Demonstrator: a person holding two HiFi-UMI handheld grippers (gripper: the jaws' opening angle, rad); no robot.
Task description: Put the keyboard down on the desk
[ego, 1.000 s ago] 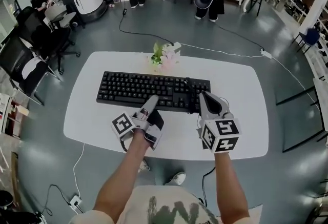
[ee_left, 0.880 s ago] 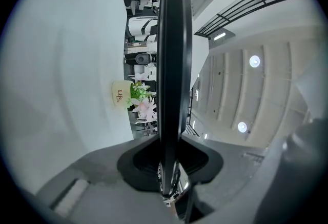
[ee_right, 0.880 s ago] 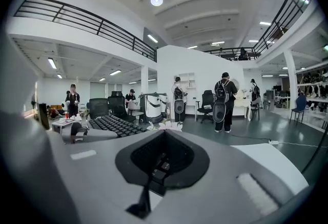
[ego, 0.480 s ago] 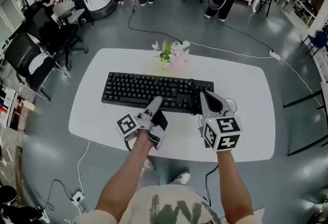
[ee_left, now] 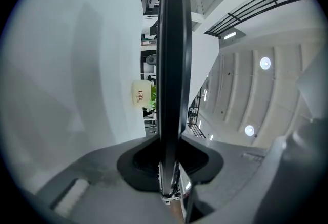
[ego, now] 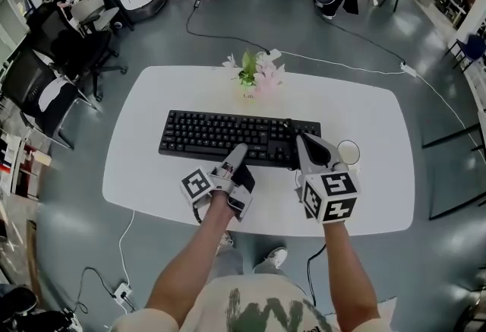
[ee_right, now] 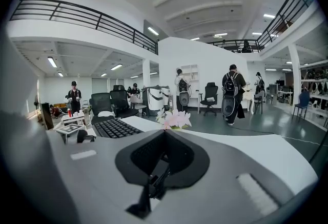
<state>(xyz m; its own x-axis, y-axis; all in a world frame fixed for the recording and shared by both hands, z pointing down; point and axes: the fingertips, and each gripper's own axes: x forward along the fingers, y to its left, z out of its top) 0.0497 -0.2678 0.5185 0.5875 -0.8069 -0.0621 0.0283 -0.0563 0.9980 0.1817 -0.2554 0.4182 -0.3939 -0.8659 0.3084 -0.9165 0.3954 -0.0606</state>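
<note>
My left gripper [ego: 238, 151], rolled onto its side, has its jaws clamped on the near edge of the black keyboard [ego: 216, 133]. My right gripper [ego: 301, 143] sits at the keyboard's near right corner, jaws pressed together. The keyboard lies level, lengthwise over the white tabletop [ego: 144, 171]; the left gripper view shows a thin gap between them. Beyond it stands a potted flower [ego: 254, 80], and past the tabletop, office chairs [ego: 45, 87].

Right gripper [ego: 303, 143] seemingly hides one keyboard [ego: 220, 137] corner.
</note>
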